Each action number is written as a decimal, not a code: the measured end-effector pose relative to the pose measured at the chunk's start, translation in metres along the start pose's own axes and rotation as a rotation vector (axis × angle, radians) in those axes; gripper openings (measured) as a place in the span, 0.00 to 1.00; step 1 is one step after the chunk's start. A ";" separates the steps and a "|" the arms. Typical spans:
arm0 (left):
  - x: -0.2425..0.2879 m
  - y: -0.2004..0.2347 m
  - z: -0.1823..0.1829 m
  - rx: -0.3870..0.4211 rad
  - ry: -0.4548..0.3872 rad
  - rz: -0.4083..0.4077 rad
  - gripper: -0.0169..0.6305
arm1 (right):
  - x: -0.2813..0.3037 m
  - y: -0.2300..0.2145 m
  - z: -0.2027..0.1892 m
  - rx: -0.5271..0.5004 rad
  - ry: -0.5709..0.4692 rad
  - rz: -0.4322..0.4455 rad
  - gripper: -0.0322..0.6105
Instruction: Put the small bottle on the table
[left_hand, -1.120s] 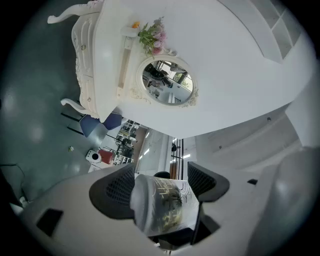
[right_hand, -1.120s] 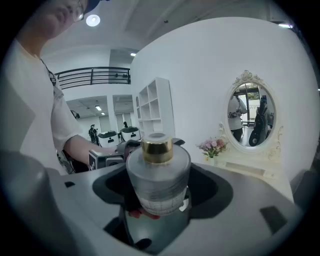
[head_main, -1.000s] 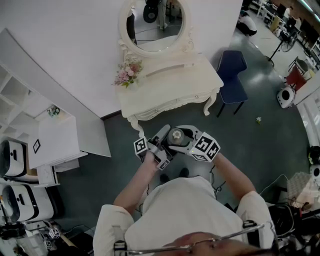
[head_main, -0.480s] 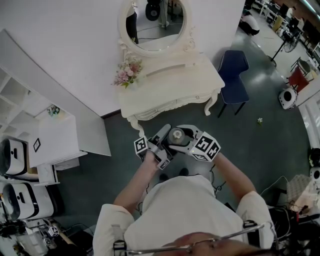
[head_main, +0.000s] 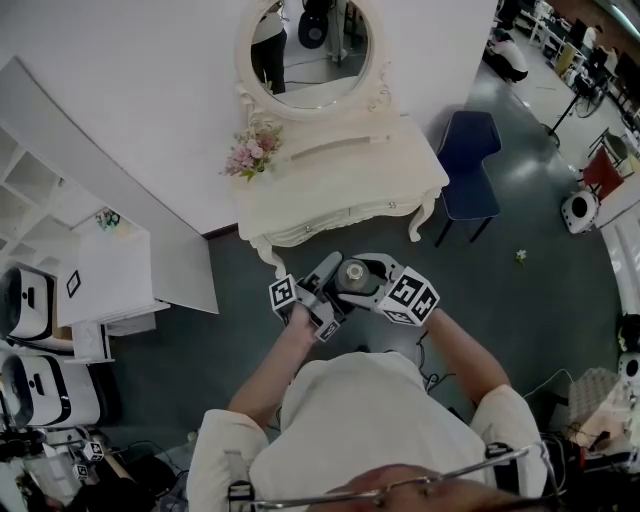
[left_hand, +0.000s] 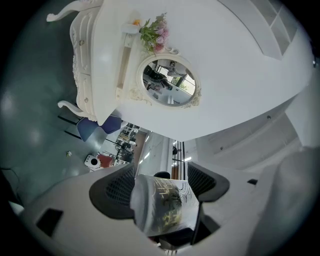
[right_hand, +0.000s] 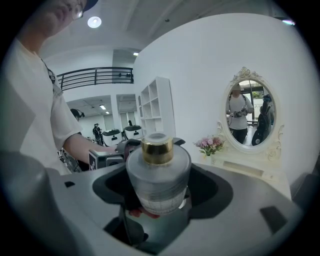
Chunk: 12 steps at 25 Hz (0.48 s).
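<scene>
In front of the person's chest, over the dark floor (head_main: 530, 300) and short of the white dressing table (head_main: 345, 185), the small bottle (right_hand: 158, 172) is held upright, gold collar up. It is clamped at once by the left gripper (left_hand: 161, 186) and the right gripper (right_hand: 160, 179), both sets of jaws closed on its body. On the tabletop, flowers (head_main: 252, 152) are set at the left end beneath the oval mirror (head_main: 312, 45). A blue chair (head_main: 468, 150) is placed beside the right end.

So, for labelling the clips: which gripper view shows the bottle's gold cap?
The right gripper view: the small bottle stands between the right gripper's jaws, gold collar on top. The left gripper's shows only a white body with gold print.
</scene>
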<state>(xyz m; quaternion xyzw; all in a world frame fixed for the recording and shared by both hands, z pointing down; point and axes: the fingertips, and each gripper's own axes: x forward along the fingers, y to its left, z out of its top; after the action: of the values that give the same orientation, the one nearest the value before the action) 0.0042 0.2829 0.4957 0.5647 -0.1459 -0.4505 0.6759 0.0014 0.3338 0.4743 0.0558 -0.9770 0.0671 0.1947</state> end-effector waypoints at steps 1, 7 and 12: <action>0.002 0.002 -0.001 -0.001 -0.005 -0.002 0.52 | -0.002 -0.002 -0.002 0.000 0.002 0.005 0.58; 0.013 0.015 0.004 -0.009 -0.022 0.006 0.52 | -0.006 -0.016 -0.011 0.016 0.007 0.024 0.58; 0.028 0.023 0.026 -0.019 -0.030 0.011 0.52 | 0.003 -0.042 -0.014 0.023 0.004 0.022 0.58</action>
<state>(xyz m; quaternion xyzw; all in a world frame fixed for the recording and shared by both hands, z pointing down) 0.0113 0.2439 0.5164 0.5506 -0.1545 -0.4566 0.6815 0.0092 0.2939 0.4931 0.0472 -0.9763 0.0807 0.1950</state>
